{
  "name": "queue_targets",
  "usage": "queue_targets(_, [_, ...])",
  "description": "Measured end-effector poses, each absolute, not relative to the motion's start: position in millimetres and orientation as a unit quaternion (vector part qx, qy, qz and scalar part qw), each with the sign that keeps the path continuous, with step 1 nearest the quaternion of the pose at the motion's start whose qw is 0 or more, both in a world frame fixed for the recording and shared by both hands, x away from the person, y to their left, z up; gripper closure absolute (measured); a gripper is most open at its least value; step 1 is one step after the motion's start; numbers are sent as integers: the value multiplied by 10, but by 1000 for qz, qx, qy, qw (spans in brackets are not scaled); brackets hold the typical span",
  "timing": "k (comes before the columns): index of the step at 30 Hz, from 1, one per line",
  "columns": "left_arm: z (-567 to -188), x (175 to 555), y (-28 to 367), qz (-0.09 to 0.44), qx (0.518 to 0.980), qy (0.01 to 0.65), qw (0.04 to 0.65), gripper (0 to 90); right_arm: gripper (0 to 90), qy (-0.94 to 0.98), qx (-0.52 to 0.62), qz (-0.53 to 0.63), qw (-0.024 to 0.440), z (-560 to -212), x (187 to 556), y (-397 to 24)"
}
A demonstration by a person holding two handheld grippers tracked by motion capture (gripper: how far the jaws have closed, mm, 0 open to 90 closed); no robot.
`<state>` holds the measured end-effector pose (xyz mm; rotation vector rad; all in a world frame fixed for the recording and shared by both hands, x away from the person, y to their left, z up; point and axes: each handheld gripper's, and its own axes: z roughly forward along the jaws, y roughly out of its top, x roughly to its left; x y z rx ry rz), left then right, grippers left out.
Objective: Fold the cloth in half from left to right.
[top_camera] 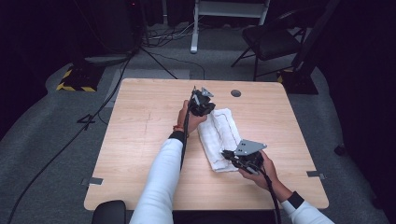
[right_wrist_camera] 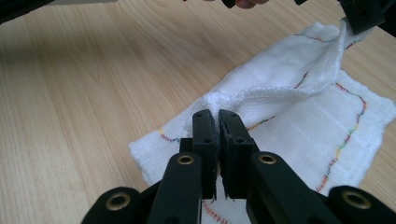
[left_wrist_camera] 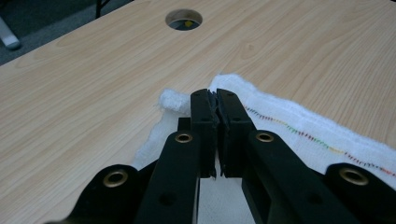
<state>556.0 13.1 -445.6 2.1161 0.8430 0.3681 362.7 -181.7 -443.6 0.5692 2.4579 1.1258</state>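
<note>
- My left gripper (left_wrist_camera: 216, 105) pinches the white cloth (top_camera: 219, 133) at its far corner.
- My right gripper (right_wrist_camera: 218, 119) pinches the near edge, probably to fold it over.

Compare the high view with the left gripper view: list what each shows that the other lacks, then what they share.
High view alone: the person's sleeved forearms, the right gripper pinching the near end of the white cloth, a folding chair and floor cables beyond the table.

Left gripper view alone: the left gripper close up, jaws shut on the cloth's edge, and the multicoloured stitching along the hem.

Both: the wooden tabletop, the white cloth, the round cable hole and the left gripper.
</note>
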Motion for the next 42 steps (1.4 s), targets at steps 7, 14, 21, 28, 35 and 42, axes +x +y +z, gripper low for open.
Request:
queue_targets(7, [-4490,5576,-76,143,843,326,404,865,858,874,214,394,188,-4443,3616,-1998])
queue_targets(14, [-4531,5616,-271,144,849,317,398,865,857,873,231,383,192,-4485,3616,-2179])
queue_targets(21, [-4583,5632,-485,141,848,314,404,862,848,874,242,372,197,-4532,3597,-2305])
queue_targets(28, [-4562,5521,-537,144,852,310,396,539,574,869,270,365,198,-4559,3594,-2472])
queue_targets(35, [-4460,5238,-294,155,862,295,383,263,503,860,291,365,206,-4543,3653,-2642])
queue_targets(42, [-4460,4696,-164,130,894,222,368,234,456,867,299,339,208,-4626,3785,-2714])
